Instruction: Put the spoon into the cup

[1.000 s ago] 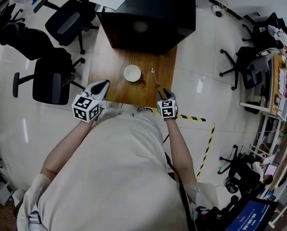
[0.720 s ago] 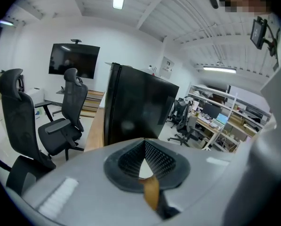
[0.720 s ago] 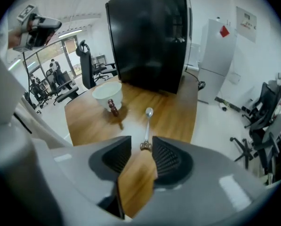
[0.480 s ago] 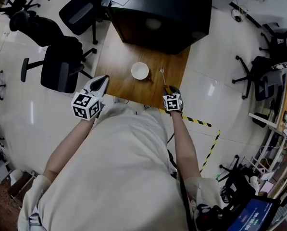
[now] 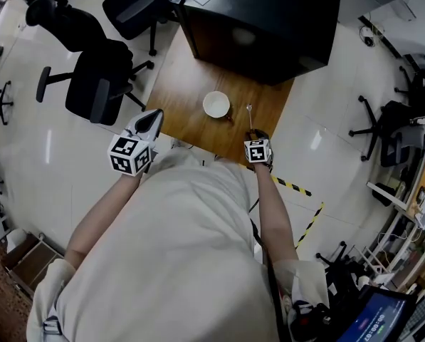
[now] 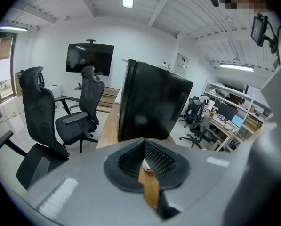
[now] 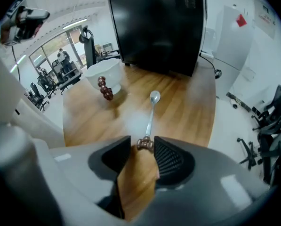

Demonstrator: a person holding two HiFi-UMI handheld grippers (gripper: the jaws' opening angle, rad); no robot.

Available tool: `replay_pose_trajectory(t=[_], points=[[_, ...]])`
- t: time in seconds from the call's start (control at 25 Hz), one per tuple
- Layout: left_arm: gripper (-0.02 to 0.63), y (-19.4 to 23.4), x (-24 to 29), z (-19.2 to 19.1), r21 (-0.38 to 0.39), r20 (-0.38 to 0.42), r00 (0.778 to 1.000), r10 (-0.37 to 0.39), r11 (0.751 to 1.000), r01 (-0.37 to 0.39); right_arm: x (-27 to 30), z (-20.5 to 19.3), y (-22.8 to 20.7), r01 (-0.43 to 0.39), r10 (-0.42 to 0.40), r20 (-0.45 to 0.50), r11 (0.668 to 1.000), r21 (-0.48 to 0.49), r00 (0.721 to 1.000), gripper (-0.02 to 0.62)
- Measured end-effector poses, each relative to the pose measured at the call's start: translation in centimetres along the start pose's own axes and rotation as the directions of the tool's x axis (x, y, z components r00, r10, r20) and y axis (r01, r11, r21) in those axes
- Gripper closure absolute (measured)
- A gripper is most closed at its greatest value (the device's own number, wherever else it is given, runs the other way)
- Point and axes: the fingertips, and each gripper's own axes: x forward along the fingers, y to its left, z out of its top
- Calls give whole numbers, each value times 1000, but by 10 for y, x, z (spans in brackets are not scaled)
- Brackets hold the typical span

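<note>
White cup (image 5: 216, 104); silver spoon (image 5: 249, 115)

Table's (image 5: 180, 95) bare left of the cup (image 5: 216, 105) and on its near side, easy way in. Black cabinet (image 5: 269, 20) walls off behind it, spoon (image 5: 249, 114) lies just right.

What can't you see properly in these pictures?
- Inside of the cup: right gripper view shows only its outer wall; in the head view it is too small to tell.
- Far end of the table: head view, the black cabinet stands over it.
- Spoon: left gripper view, the left gripper hides it with its own body.
</note>
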Motion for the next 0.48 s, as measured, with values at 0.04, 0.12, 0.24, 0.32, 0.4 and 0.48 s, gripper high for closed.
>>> replay_pose_trajectory(t=[0.04, 0.12, 0.24, 0.32, 0.4, 0.48], points=[[603, 1, 0, -1, -2, 0, 1000, 5, 1000, -5, 3, -2, -1, 3, -3, -7, 1000, -1, 1000, 446], [603, 2, -1, -2, -5, -2, 1000, 13, 1000, -13, 8, -3, -3, 12, -12, -15, 1000, 7, 1000, 446], [603, 2, -3, -3, -3, -3, 1000, 21, 1000, -21, 10, -4, -3, 21, -19, -48, 999, 41, 999, 446], [603, 2, -3, -3, -1, -2, 1000, 22, 1000, -22, 9, 2, -4, 31, -29, -38, 999, 45, 999, 446], [603, 3, -3, -2, -4, 1, 1000, 24, 1000, -24, 8, 3, -5, 41, -39, -31, 998, 47, 999, 446], [603, 3, -1, -1, -5, 3, 1000, 22, 1000, -22, 11, -8, -4, 52, -47, -62, 995, 84, 997, 448]])
